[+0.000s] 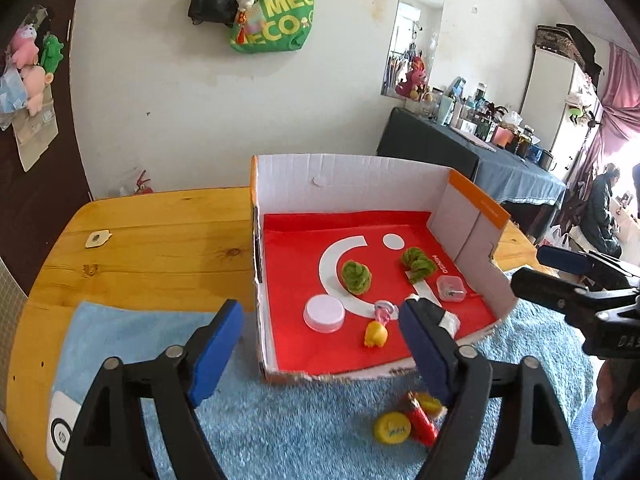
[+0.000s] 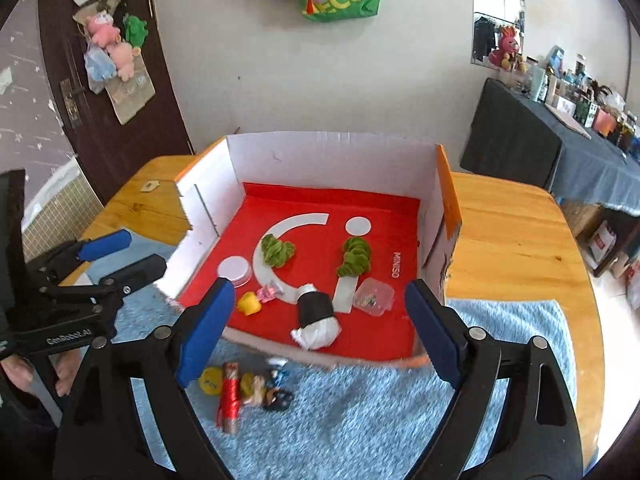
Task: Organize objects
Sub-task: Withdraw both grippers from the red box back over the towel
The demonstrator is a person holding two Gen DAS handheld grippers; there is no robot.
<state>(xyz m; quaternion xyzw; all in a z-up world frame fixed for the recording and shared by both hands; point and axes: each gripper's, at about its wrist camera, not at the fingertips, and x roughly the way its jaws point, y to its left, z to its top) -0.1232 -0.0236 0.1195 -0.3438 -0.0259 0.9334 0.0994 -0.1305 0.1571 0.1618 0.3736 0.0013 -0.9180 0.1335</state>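
Left gripper [image 1: 320, 354] and right gripper [image 2: 318, 330] both spread wide with nothing between the pads, poised above blue towel [image 2: 360, 400], cardboard box [image 2: 332, 152] ahead holding green pompoms [image 2: 276, 250], yellow duck [image 2: 248, 303], clear case [image 2: 374, 296], red lighter [image 2: 230, 398] and yellow cap [image 1: 393, 428] outside on the towel.

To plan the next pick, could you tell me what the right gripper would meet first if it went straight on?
Probably the black roll with white wrapping near the box's front edge; depth is unclear from this view.
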